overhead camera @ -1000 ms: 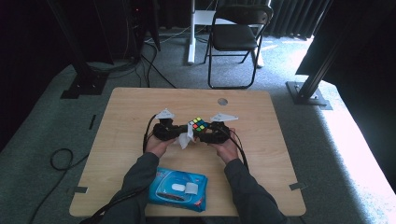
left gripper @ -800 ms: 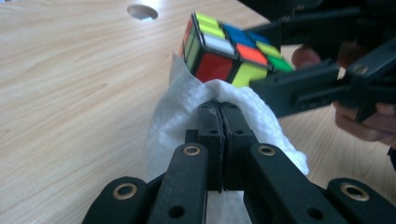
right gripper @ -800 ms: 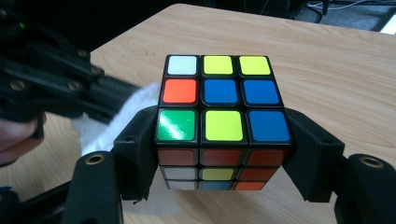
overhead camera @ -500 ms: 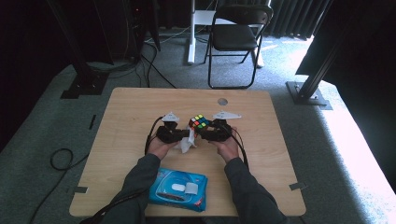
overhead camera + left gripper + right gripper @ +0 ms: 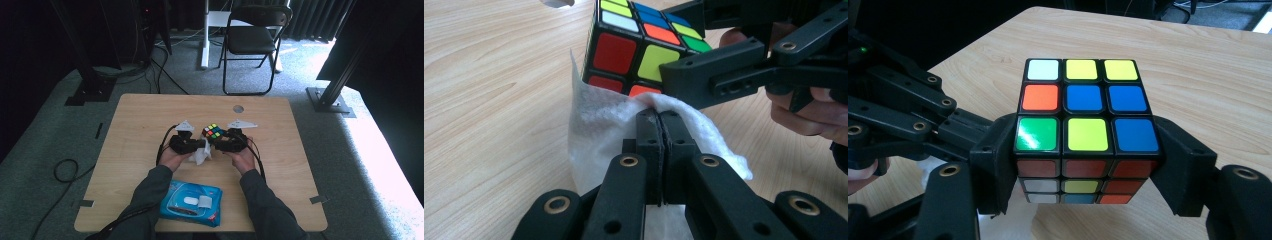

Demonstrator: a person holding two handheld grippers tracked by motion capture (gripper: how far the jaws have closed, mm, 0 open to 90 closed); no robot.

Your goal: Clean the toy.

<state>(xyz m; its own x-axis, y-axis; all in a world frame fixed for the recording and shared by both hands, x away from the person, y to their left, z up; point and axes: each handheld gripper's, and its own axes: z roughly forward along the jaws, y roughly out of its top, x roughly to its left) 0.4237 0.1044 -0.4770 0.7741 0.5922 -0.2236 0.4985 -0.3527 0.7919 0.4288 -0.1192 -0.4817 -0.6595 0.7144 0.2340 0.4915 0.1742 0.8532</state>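
Note:
A scrambled puzzle cube (image 5: 212, 132) (image 5: 1083, 115) (image 5: 634, 50) is held above the middle of the wooden table (image 5: 140, 115); my right gripper (image 5: 223, 139) (image 5: 1087, 165) is shut on it, one jaw on each side. My left gripper (image 5: 202, 145) (image 5: 659, 117) is shut on a white wipe (image 5: 201, 155) (image 5: 599, 125), which hangs from its tips. The wipe lies against the lower side of the cube in the left gripper view. Both hands hold the grippers close together, tips facing each other.
A blue pack of wipes (image 5: 191, 202) lies near the table's front edge between the forearms. A small round hole (image 5: 238, 108) sits at the back of the table. A folding chair (image 5: 252, 40) stands behind the table on the carpet.
Both grippers, with the cube and the wipe, have shifted slightly; the wipe now sits against the cube's side. Grips are unchanged.

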